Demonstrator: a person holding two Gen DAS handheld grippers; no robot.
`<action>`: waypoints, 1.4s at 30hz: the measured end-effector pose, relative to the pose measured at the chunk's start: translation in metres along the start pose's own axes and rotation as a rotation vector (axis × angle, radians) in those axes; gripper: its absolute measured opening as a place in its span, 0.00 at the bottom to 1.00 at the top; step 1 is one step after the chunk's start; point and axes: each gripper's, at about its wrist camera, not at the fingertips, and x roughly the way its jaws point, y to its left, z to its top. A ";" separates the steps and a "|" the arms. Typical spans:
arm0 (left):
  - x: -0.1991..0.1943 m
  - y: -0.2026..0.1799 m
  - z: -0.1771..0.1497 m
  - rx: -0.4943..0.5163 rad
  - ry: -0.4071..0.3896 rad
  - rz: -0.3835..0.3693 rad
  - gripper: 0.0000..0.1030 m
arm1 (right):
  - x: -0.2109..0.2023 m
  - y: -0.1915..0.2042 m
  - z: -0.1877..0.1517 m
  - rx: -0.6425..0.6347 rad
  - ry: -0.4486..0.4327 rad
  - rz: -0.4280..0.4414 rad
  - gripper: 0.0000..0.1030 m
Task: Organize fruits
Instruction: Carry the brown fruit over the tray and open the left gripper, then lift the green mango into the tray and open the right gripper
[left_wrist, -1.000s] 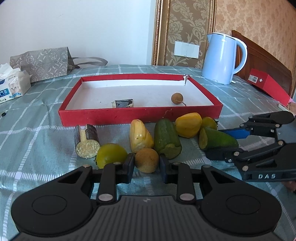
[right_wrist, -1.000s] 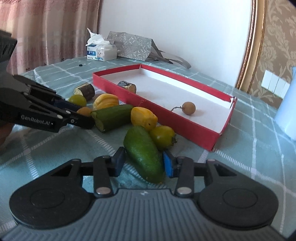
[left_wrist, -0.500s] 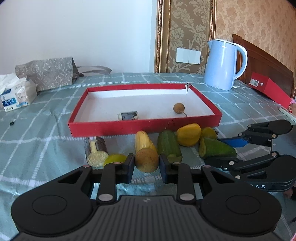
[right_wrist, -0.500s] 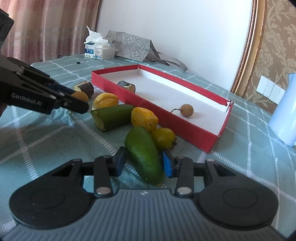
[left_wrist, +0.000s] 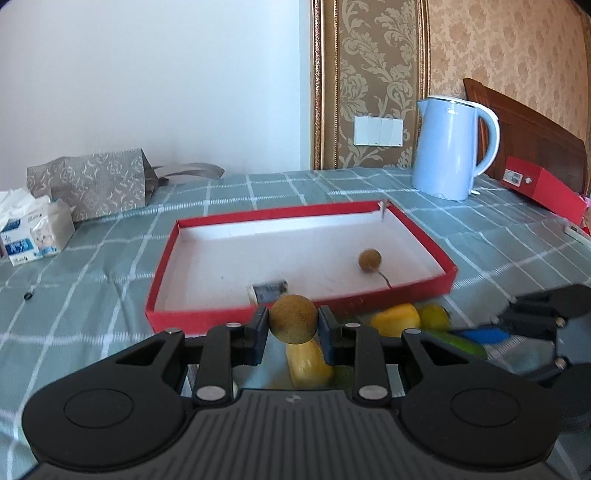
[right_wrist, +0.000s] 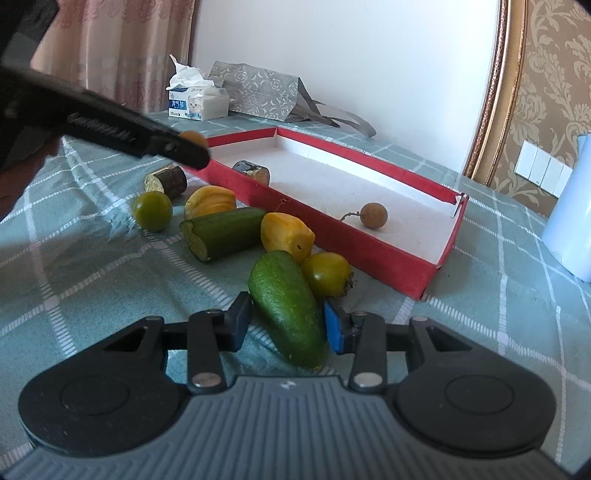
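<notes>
Here, at lower centre, the left tool (left_wrist: 293, 325) clamps a brown round fruit (left_wrist: 293, 319) above the red tray (left_wrist: 177, 317); the right tool (right_wrist: 287, 322) straddles a green fruit (right_wrist: 286, 301), grip unclear.

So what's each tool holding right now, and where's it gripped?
Left tool pinches the brown fruit across its middle, off the table. Right tool straddles the green fruit's near end; grip unclear.

Fruits (right_wrist: 221, 230) before tray (right_wrist: 384, 254)
</notes>
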 end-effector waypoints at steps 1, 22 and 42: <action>0.003 0.002 0.004 0.000 -0.003 0.002 0.27 | 0.000 -0.001 0.000 0.007 0.001 0.005 0.37; 0.150 0.054 0.053 -0.034 0.214 0.113 0.28 | 0.001 -0.009 -0.001 0.057 0.009 0.040 0.37; -0.010 0.073 -0.026 -0.185 -0.207 0.270 0.88 | 0.000 -0.007 -0.001 0.045 0.008 0.030 0.37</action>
